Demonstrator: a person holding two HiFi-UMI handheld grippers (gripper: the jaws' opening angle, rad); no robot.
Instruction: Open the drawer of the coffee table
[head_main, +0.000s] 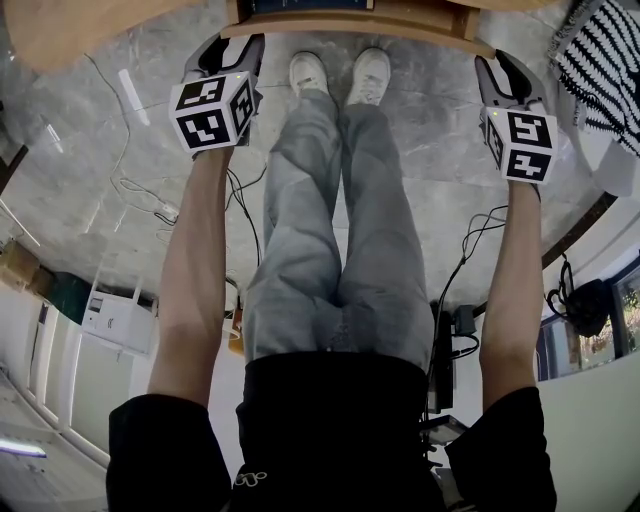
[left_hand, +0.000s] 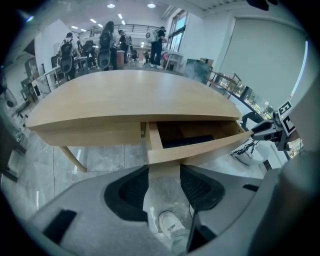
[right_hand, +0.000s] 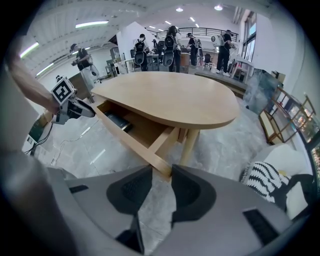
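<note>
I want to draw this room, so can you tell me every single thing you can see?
Light wooden coffee table with rounded top: one, pale wood, in front of the person.
Wooden drawer: one, pale, pulled out under the tabletop.
Flat black thing: one, inside the drawer.
Grey marbled floor: one, under everything.
Thin cables: several, white and black, on the floor.
Black-and-white striped soft thing: one, on the floor, person's right.
People: several, dark clothes, far behind the table.
White shoes: two, by the drawer.
Left gripper, right gripper: grey, jaws on the drawer's front, one near each end.
</note>
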